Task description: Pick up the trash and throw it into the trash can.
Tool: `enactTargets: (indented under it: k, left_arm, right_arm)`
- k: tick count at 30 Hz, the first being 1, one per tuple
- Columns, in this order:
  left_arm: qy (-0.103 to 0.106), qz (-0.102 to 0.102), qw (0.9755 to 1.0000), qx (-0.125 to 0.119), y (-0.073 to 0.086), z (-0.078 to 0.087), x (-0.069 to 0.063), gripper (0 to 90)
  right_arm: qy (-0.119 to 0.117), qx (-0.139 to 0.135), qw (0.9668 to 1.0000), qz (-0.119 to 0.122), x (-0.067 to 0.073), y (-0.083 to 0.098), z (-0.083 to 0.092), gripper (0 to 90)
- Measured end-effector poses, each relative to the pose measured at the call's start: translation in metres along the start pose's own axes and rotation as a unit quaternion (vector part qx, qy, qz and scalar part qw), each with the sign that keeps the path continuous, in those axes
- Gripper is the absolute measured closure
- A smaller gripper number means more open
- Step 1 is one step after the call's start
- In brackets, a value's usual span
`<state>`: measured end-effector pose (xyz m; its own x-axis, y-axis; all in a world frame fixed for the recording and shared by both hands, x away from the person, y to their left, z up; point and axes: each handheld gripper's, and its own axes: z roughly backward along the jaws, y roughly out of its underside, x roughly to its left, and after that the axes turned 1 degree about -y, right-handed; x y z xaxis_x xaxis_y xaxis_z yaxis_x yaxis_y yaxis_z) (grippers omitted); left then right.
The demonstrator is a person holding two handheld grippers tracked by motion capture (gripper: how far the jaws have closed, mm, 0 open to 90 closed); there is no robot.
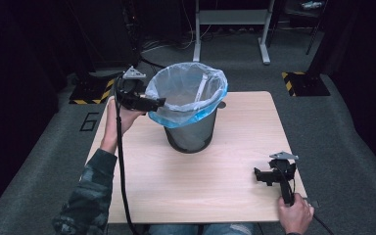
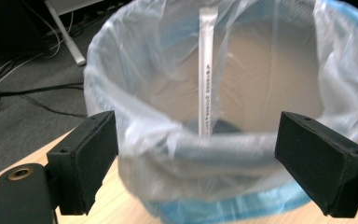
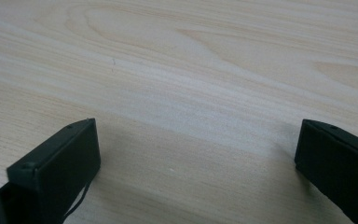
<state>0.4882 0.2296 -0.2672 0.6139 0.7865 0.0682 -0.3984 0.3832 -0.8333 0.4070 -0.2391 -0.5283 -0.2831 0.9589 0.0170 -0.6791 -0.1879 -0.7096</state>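
A lab: hazard-striped floor plates (image 1: 305,83) (yellow-black), floor cables (image 1: 164,45), grey carpet (image 1: 352,147).

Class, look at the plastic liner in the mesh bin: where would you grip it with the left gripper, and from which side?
Probably grip the bin liner on its turned-over edge at the rim, where a thick band of film bulges outward. Come in level from the bin's outer side, where the left gripper already stands with its jaws open wide on either side of that fold.

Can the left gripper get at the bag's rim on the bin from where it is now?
Probably yes. The left gripper stands open right at the rim of the bag, its jaws either side of the folded plastic, with nothing between them and it.
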Motion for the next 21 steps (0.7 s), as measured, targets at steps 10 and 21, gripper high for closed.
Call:
enactTargets:
  k: [10, 21]
  left_arm:
    - [-0.018, 0.011, 0.9997, 0.011, 0.034, 0.000, 0.010, 10.2]
    - [-0.023, 0.043, 0.9983, 0.031, 0.083, -0.008, 0.023, 8.9]
  right_arm:
    - [0.001, 0.000, 1.0000, -0.001, 0.000, 0.000, 0.000, 0.0]
    - [0.002, 0.000, 1.0000, -0.001, 0.000, 0.000, 0.000, 0.0]
